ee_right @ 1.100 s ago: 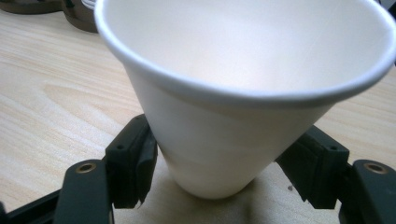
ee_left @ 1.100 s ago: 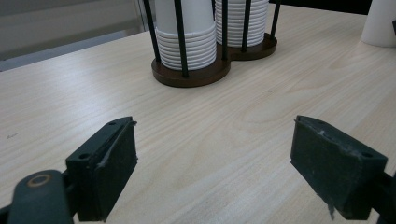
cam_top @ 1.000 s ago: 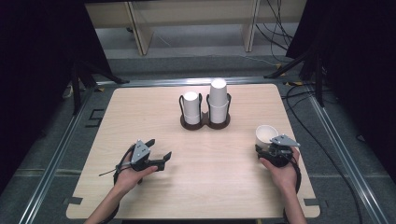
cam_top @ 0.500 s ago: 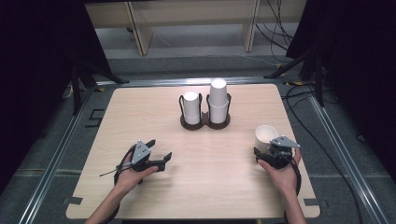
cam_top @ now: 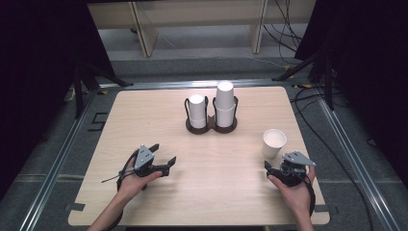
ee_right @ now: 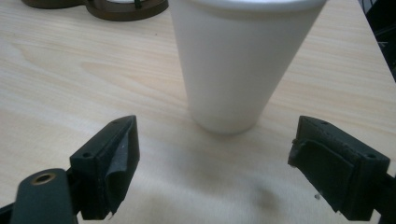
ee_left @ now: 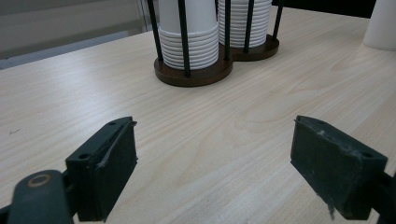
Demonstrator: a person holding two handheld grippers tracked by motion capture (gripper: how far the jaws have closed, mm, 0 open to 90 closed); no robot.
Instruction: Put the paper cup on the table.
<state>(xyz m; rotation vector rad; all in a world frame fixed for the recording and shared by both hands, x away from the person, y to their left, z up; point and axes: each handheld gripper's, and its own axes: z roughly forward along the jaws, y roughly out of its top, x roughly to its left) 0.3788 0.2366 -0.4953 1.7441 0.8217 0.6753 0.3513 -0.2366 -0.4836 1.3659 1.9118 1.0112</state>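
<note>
Since the earlier frame the right gripper (cam_top: 275, 169) has drawn back from the white cup (cam_top: 274, 143), its jaws having just been opening, and now stands spread with nothing between them. The cup stands upright just ahead of them, mouth up, untouched. The left gripper (cam_top: 164, 156), spread and empty, sits well apart, facing the cup holder (ee_left: 194, 74). In the right gripper view the cup's rim is cut off.

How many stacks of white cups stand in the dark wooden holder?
2: a shorter stack of white cups in the dark wooden holder's left ring, a taller stack of white cups in its right ring.
</note>
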